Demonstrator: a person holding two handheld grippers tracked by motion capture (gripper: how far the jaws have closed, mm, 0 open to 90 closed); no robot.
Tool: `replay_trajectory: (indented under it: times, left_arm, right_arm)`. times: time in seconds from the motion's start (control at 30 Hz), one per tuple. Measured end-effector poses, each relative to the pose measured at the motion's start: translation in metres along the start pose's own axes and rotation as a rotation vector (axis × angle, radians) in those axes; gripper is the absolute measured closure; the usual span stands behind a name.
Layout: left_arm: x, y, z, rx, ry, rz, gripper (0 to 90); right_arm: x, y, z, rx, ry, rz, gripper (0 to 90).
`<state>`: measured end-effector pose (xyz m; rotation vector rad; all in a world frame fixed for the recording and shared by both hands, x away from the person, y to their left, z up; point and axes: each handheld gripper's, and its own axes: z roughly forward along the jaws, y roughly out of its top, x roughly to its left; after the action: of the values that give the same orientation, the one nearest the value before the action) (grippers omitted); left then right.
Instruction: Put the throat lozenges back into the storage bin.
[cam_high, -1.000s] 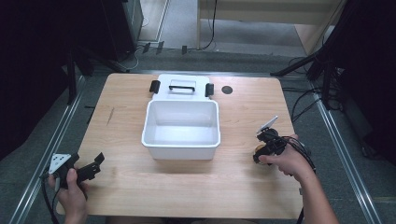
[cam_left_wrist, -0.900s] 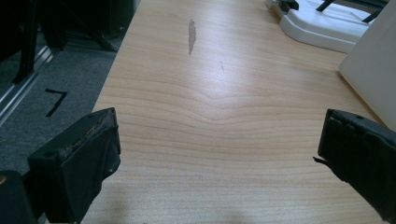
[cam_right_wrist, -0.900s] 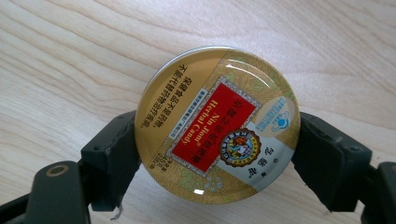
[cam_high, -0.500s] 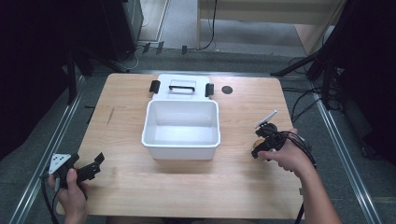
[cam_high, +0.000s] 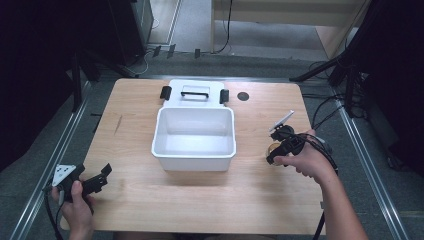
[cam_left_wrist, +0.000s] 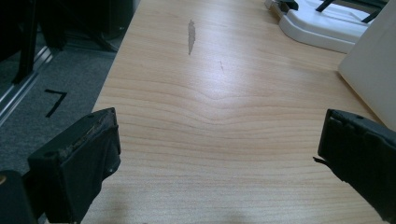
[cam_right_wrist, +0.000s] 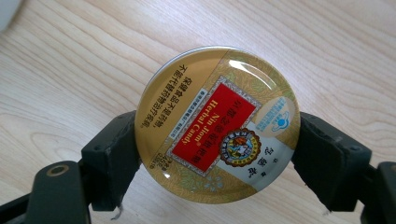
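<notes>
The open white rectangular plastic tub (cam_high: 194, 137) stands well to the left of the right gripper (cam_high: 278, 150), its smooth inside bare. Just beyond the tub, farther from both grippers, lies its flat white plastic lid (cam_high: 195, 92) with a raised handle and black clips at its two ends.

The right gripper is clenched on a round gold metal candy tin (cam_right_wrist: 217, 123), its two black pads pressing on opposite edges of the rim. The tin's glossy lid bears a red label and small print, and it faces the gripper's camera, with pale wood below it. In the high view the tin (cam_high: 273, 148) shows as a small golden disc at the jaw tips, between that gripper and the tub, with bare wood separating it from the tub's wall.

The left gripper (cam_left_wrist: 219, 154) is released, its worn black pads standing wide apart over the light-grained wooden table (cam_left_wrist: 224, 93). The tub's white wall (cam_left_wrist: 373, 65) rises ahead and to its right, and a small dark round mark (cam_high: 243, 96) sits beside the lid.
</notes>
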<state>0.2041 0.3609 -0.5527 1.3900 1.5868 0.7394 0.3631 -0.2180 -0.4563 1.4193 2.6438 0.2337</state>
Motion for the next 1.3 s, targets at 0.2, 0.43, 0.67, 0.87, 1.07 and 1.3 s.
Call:
replay_trajectory:
  times: [0.2, 0.43, 0.67, 0.87, 1.07, 1.3]
  left_arm:
    - [0.000, 0.000, 0.000, 0.000, -0.001, 0.000, 0.0]
    - [0.000, 0.000, 0.000, 0.000, -0.001, -0.002, 0.0]
    - [0.000, 0.000, 0.000, 0.000, -0.001, -0.003, 0.0]
    - [0.000, 0.000, 0.000, 0.000, -0.001, -0.002, 0.0]
    - [0.000, 0.000, 0.000, -0.001, -0.004, -0.003, 0.0]
    - [0.000, 0.000, 0.001, 0.000, -0.004, -0.001, 0.0]
  right_arm:
    - [0.003, 0.006, -0.007, -0.007, 0.007, -0.026, 21.0]
    - [0.008, 0.014, -0.014, -0.008, 0.011, -0.054, 21.0]
    - [0.013, 0.024, -0.025, -0.011, 0.012, -0.074, 21.0]
    - [0.017, 0.032, -0.034, -0.020, 0.012, -0.099, 21.0]
    - [0.021, 0.039, -0.043, -0.022, 0.014, -0.116, 21.0]
    - [0.027, 0.047, -0.053, -0.024, 0.003, -0.148, 21.0]
